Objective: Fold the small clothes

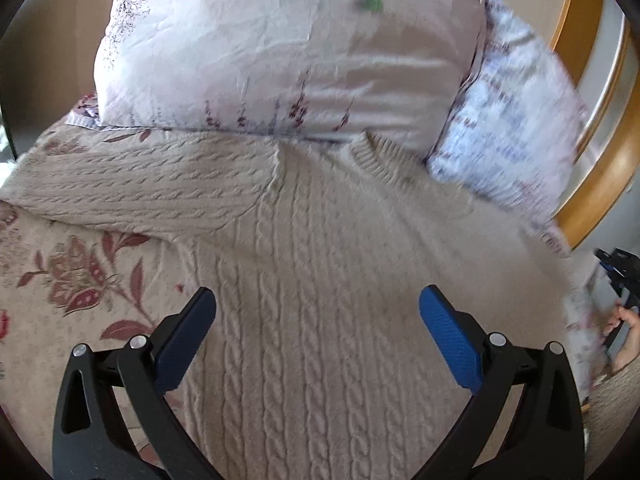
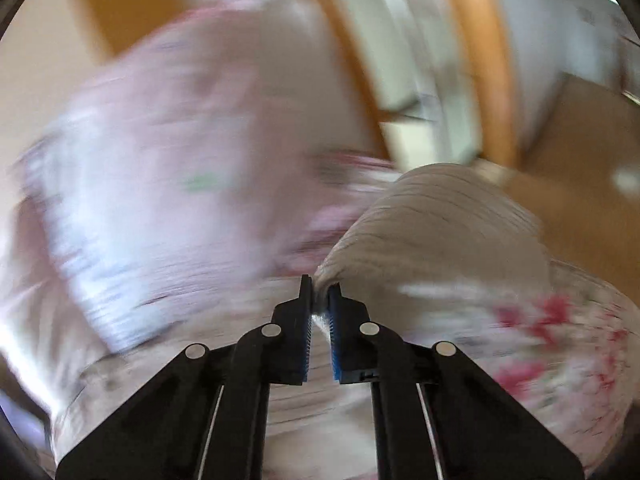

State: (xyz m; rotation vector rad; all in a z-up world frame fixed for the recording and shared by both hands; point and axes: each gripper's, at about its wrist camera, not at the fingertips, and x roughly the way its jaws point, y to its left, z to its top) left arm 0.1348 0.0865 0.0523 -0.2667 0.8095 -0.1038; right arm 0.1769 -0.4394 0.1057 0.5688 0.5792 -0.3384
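Note:
A beige cable-knit sweater (image 1: 312, 264) lies flat on the floral bedspread (image 1: 72, 276), neck toward the pillows, one sleeve stretched to the left. My left gripper (image 1: 318, 300) is open and empty, hovering over the sweater's body. My right gripper (image 2: 320, 292) is shut on a fold of the sweater (image 2: 436, 232), which it holds lifted; that view is heavily motion-blurred. The right gripper also shows at the far right edge of the left wrist view (image 1: 616, 280), held by a hand.
A large pale floral pillow (image 1: 288, 48) and a smaller blue-patterned one (image 1: 508, 132) lie just beyond the sweater's neck. A curved wooden headboard (image 1: 600, 168) stands behind them at right.

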